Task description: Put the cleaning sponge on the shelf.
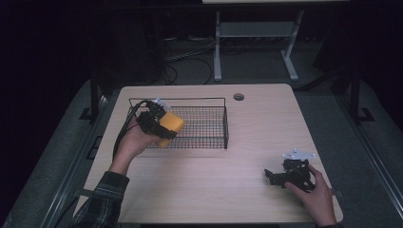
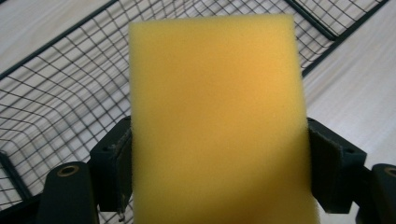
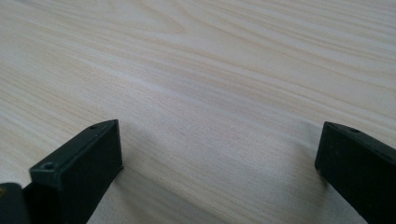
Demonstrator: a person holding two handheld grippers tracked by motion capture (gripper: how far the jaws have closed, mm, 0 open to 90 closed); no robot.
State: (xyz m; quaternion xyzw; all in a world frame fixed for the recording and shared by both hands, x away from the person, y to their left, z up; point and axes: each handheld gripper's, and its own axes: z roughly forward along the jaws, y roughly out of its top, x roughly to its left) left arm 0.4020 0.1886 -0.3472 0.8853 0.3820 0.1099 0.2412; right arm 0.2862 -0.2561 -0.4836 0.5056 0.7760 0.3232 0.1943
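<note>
Left tool [image 1: 164, 124] clamped on yellow sponge [image 2: 217, 121], held above the left end of the wire basket [image 1: 209, 124], toward the surface's [image 1: 228, 190] far-left corner. Right tool [image 1: 278, 176] jaws wide, nothing between them, resting near the near-right corner.

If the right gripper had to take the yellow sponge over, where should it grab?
Probably the free end of the yellow sponge, pinching its two broad flat faces. The left gripper is shut on the narrow sides lower down, above the wire basket, so come from the basket side.
</note>
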